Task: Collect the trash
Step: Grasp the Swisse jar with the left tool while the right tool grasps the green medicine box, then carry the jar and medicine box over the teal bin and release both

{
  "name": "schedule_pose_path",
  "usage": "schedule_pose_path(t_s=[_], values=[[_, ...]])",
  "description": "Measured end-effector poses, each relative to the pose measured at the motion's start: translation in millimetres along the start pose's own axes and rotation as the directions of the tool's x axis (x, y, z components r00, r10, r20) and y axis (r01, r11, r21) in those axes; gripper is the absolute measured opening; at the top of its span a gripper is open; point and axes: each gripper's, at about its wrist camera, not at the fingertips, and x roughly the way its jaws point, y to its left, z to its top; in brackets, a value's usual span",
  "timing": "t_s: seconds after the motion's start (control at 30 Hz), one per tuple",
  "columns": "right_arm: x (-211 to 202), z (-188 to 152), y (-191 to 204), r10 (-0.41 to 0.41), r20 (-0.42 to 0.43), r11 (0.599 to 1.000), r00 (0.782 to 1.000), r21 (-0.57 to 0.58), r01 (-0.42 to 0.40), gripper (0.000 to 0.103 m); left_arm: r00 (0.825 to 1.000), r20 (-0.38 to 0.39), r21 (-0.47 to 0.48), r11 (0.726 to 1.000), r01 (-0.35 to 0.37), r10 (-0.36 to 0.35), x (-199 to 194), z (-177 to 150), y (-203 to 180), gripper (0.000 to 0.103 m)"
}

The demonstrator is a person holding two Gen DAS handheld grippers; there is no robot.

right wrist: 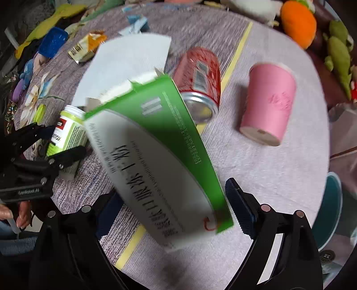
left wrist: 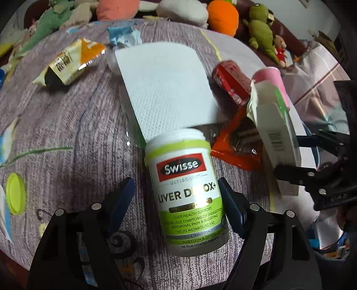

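A white and green Swisse bottle (left wrist: 189, 189) lies on the purple cloth between the fingers of my left gripper (left wrist: 178, 200), which is open around it, not touching. It also shows in the right wrist view (right wrist: 69, 133). My right gripper (right wrist: 176, 205) is shut on a green and white carton (right wrist: 156, 156) and holds it tilted above the table; the carton also shows in the left wrist view (left wrist: 274, 125). A white tissue (left wrist: 165, 89), a red can (right wrist: 198, 73), a pink cup (right wrist: 267, 100), an orange wrapper (left wrist: 238, 142) and a yellow snack packet (left wrist: 69, 62) lie around.
A green lid (left wrist: 15, 194) lies at the left. Plush toys (left wrist: 223, 15) line the far edge of the table. A blue scrap (left wrist: 125, 35) lies beyond the tissue. A teal bin rim (right wrist: 332, 212) shows at the right, below the table edge.
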Motion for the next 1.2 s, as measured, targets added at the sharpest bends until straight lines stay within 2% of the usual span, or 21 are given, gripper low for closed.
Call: schedule_pose_path(t_s=[0.07, 0.1, 0.13, 0.27, 0.53, 0.7, 0.8, 1.03, 1.2], values=[[5, -1, -3, 0.009, -0.008, 1.000, 1.000, 0.012, -0.008, 0.085, 1.000, 0.003, 0.010, 1.000, -0.008, 0.008, 0, 1, -2, 0.075], [4, -2, -4, 0.030, 0.011, 0.999, 0.999, 0.019, -0.030, 0.085, 1.000, 0.005, 0.019, 1.000, -0.012, 0.012, 0, 1, -3, 0.062], [2, -3, -5, 0.050, 0.028, 0.999, 0.998, 0.022, -0.050, 0.082, 1.000, 0.002, 0.034, 0.999, -0.028, 0.028, -2, 1, -6, 0.056], [-10, -8, -9, 0.093, 0.071, 0.994, 0.993, 0.043, -0.097, 0.076, 0.999, 0.007, 0.059, 0.997, -0.051, 0.051, -9, 4, -11, 0.056], [-47, -25, -50, 0.120, 0.187, 0.975, 0.975, 0.165, -0.152, 0.075, 0.999, 0.052, 0.121, 0.993, -0.014, 0.008, -43, 23, -45, 0.056], [-70, -42, -106, 0.068, 0.260, 0.943, 0.963, 0.297, -0.147, 0.075, 0.994, 0.096, 0.201, 0.979, 0.030, -0.050, -46, 51, -96, 0.056], [-84, -59, -141, 0.030, 0.290, 0.924, 0.957, 0.358, -0.137, 0.075, 0.991, 0.087, 0.263, 0.962, 0.072, -0.098, -38, 64, -137, 0.056], [-116, -118, -234, -0.089, 0.349, 0.842, 0.933, 0.527, -0.117, 0.075, 0.982, 0.050, 0.401, 0.904, 0.147, -0.182, -15, 87, -234, 0.056], [-134, -160, -301, -0.176, 0.370, 0.764, 0.912, 0.636, -0.110, 0.075, 0.976, 0.008, 0.461, 0.867, 0.189, -0.217, 7, 100, -297, 0.056]])
